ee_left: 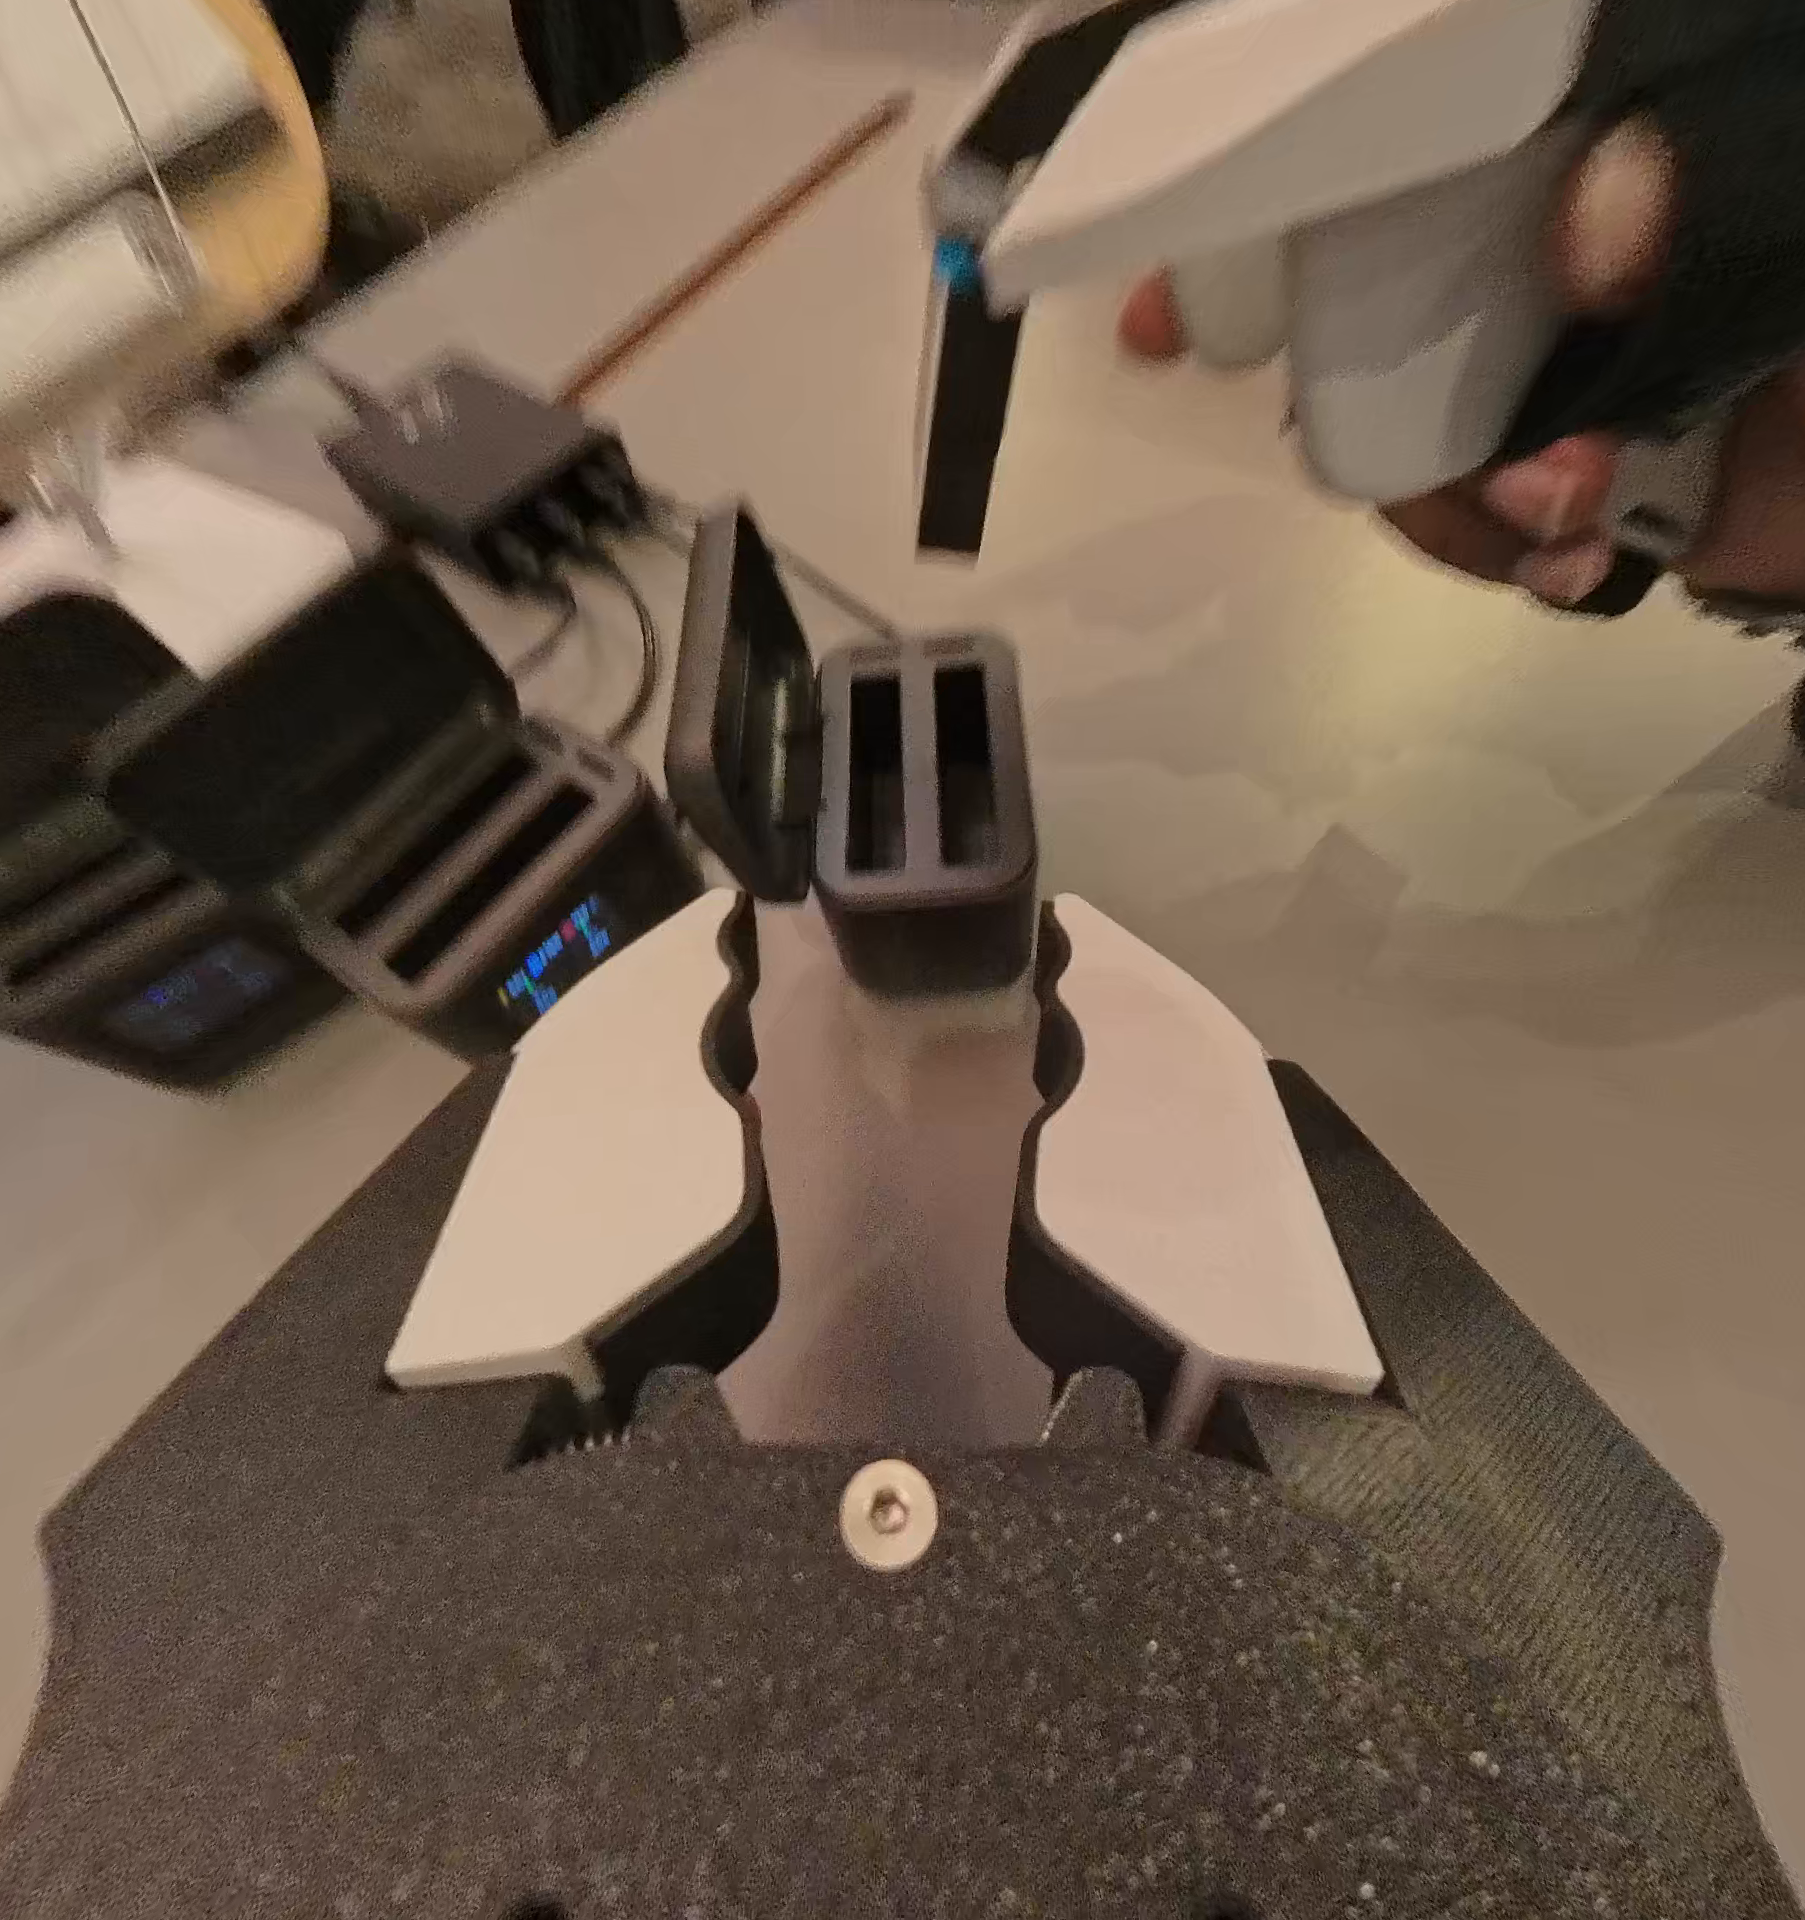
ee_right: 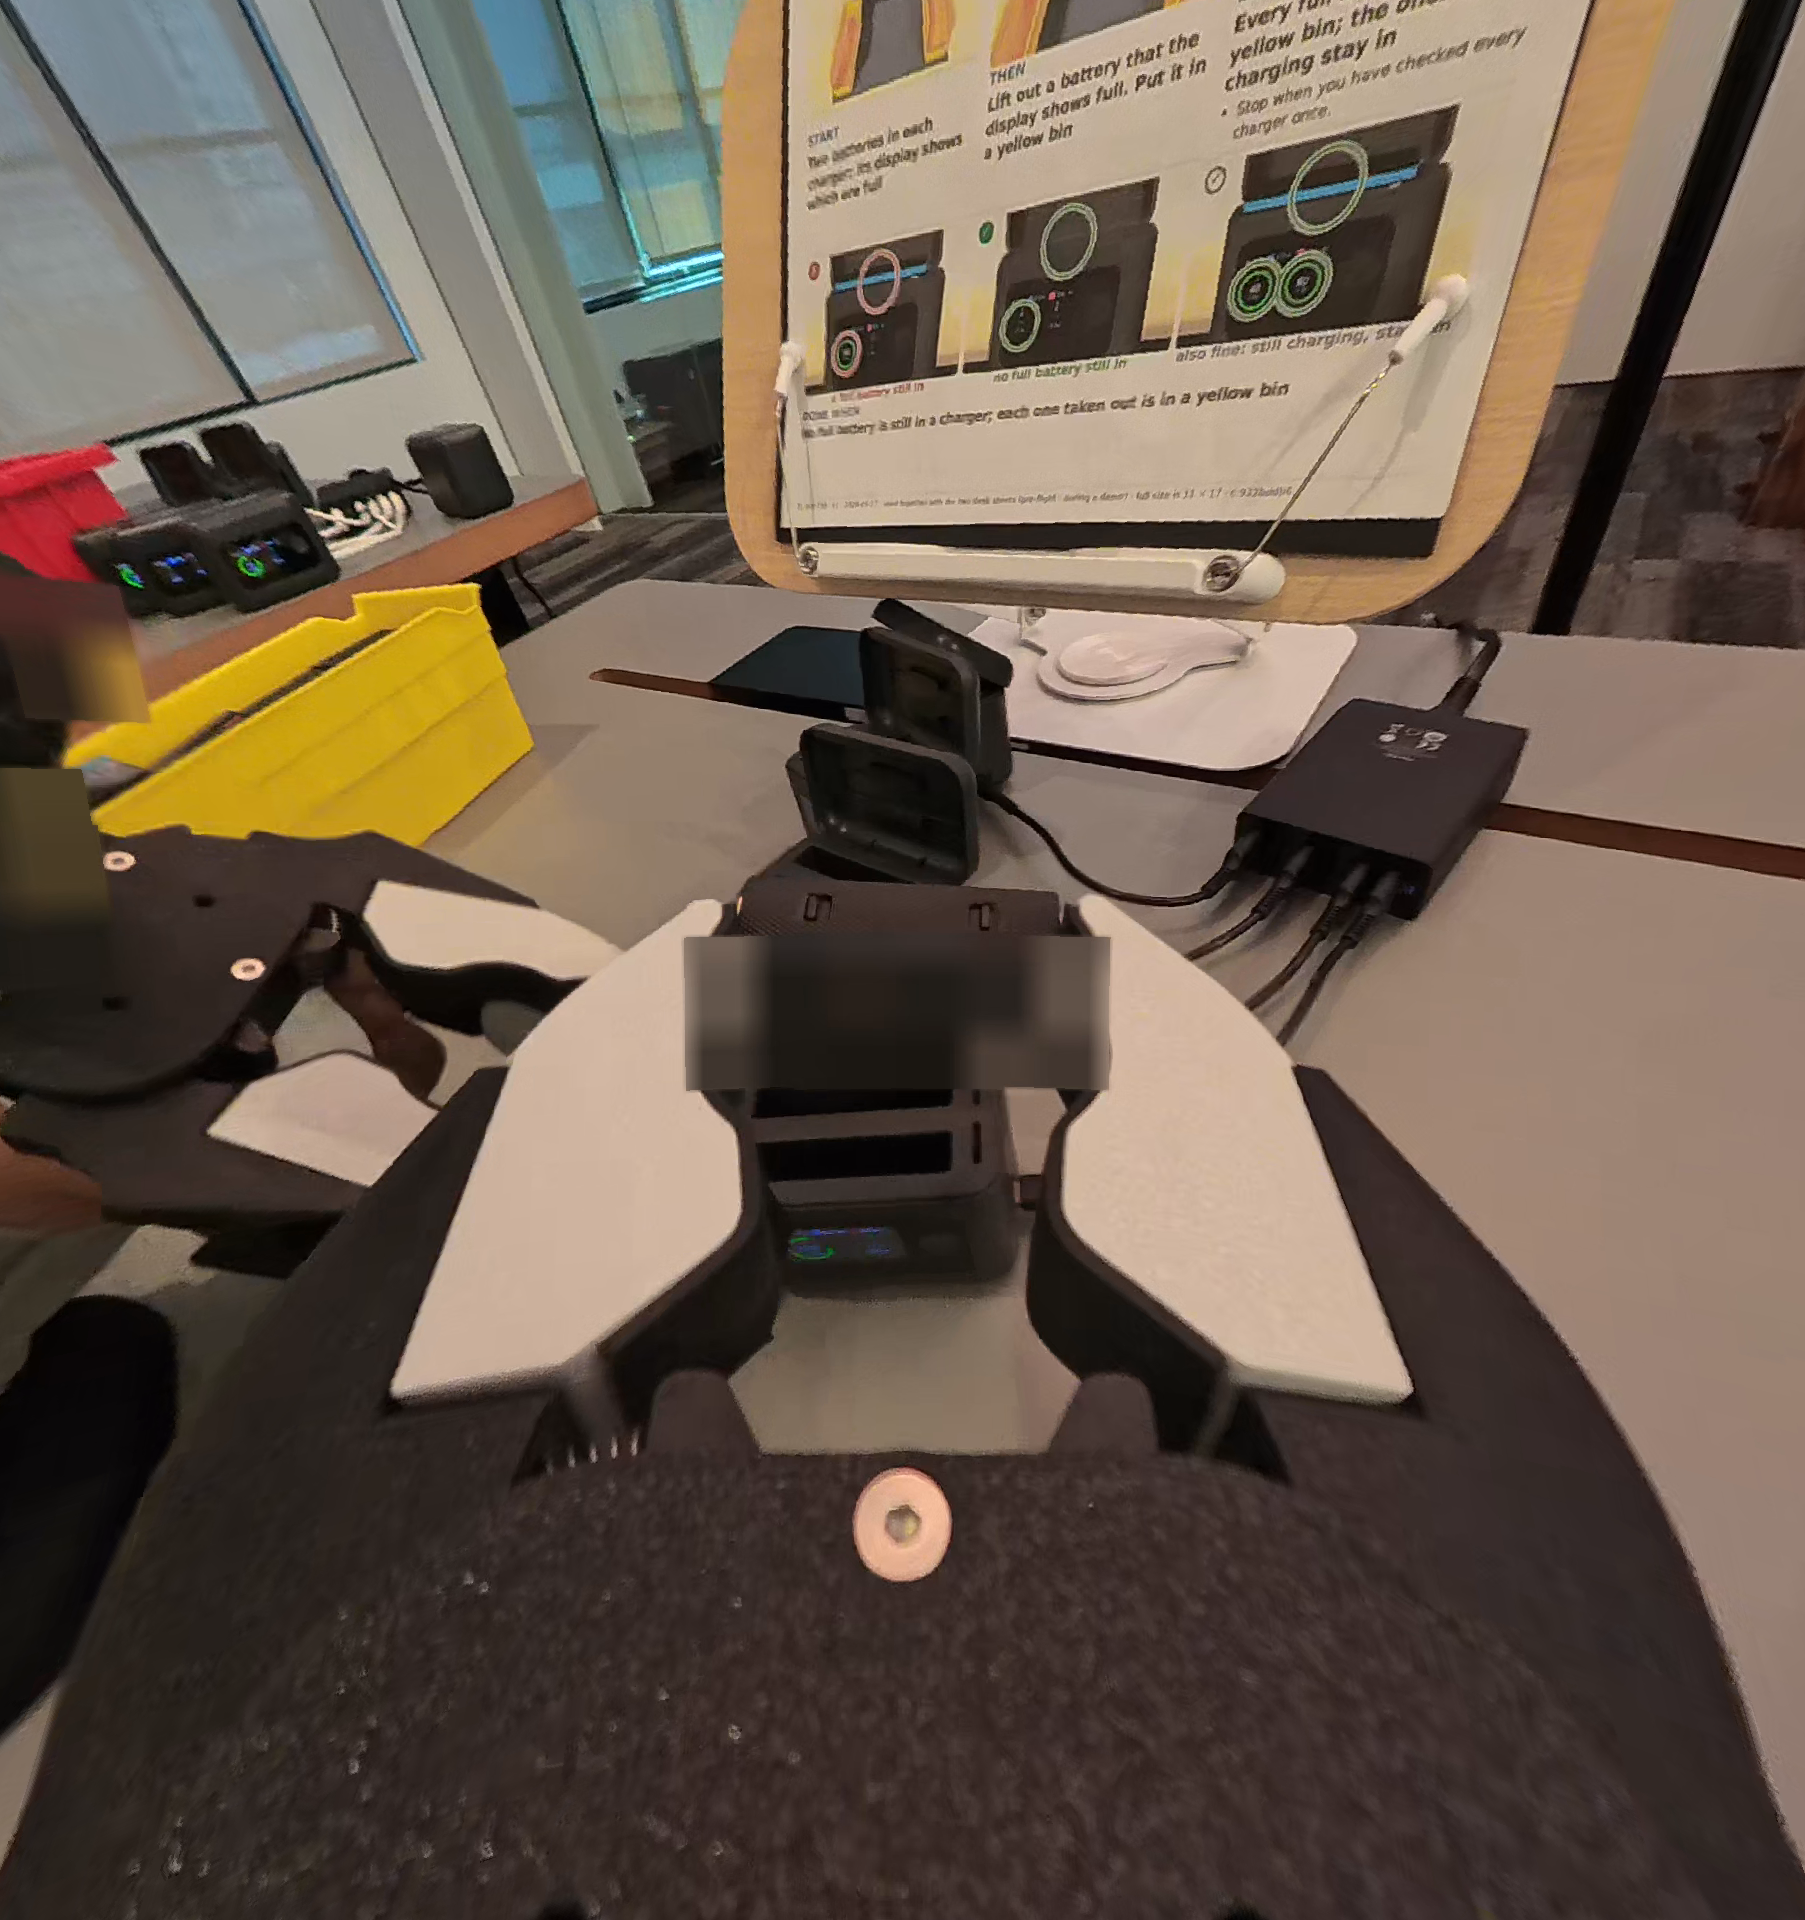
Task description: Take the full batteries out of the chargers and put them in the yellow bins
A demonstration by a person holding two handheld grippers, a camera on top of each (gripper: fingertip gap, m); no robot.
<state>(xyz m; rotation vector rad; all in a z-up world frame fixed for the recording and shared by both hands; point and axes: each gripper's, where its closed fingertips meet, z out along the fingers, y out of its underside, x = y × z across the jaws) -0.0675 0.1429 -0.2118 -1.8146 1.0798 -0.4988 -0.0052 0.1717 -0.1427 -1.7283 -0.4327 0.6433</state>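
Left gripper [ee_left: 893, 966]: jaws spread apart, grasping nothing, tips on either side of the near end of a dark charger [ee_left: 919, 800] that stands on the pale counter [ee_left: 1345, 935] with its lid [ee_left: 737, 707] flipped up to the left. Both of its slots look dark and hollow, though motion blur leaves that uncertain. To the left, blurred, two more chargers [ee_left: 482, 862] sit side by side with lit displays on their fronts. Behind them a black power hub [ee_left: 482, 457] with cables plugged in. Upper right in the left wrist view, the right gripper [ee_left: 1189, 187] hangs above the counter in a person's hand [ee_left: 1563, 343]. Right gripper [ee_right: 898, 935]: jaws open wide and empty, a charger [ee_right: 882, 1184] on the counter between the fingers, display glowing green and blue on its near face, slots dark on top; a mosaic patch covers its raised lid. Beyond it two further chargers [ee_right: 893, 800] stand in a row with lids up, cabled to the power hub [ee_right: 1386, 800] at right. Yellow bin [ee_right: 347, 717] on the counter at left, well apart from the chargers; its contents cannot be made out. Left gripper [ee_right: 441, 997] sits low at left. An instruction sheet on a wooden stand [ee_right: 1106, 312] rises behind the row.
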